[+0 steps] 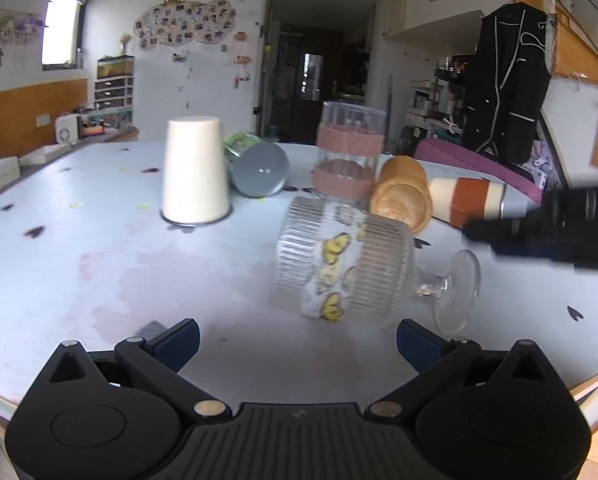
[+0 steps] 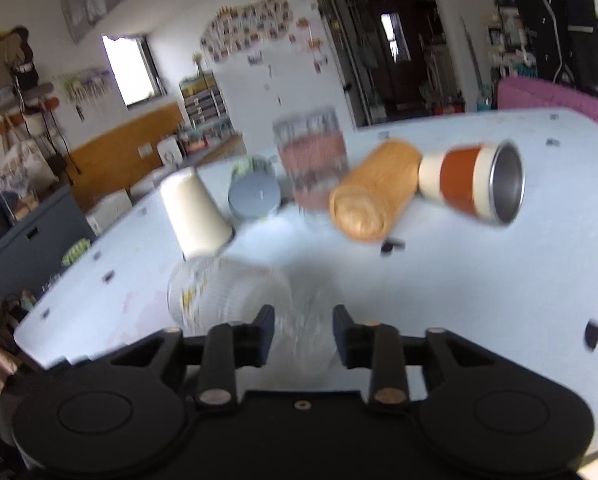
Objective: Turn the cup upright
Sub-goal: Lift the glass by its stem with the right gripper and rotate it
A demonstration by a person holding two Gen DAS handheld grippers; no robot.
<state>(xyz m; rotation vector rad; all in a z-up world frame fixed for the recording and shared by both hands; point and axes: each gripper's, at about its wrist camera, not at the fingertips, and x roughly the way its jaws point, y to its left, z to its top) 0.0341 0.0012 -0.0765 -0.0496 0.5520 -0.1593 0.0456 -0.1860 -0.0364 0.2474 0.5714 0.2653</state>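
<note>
Left gripper (image 1: 297, 346), low in its frame, has its jaws spread wide with nothing between them. Just above, right of centre, the ribbed stemmed glass cup (image 1: 341, 268) lies on its side on the pale table (image 1: 99, 264), foot pointing right. Right gripper (image 2: 303, 334) sits partly spread around the blurred glass foot; whether it touches I cannot tell.

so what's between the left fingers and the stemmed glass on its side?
Nothing: only bare table lies between the open left gripper and the stemmed glass, as the left wrist view shows.
</note>
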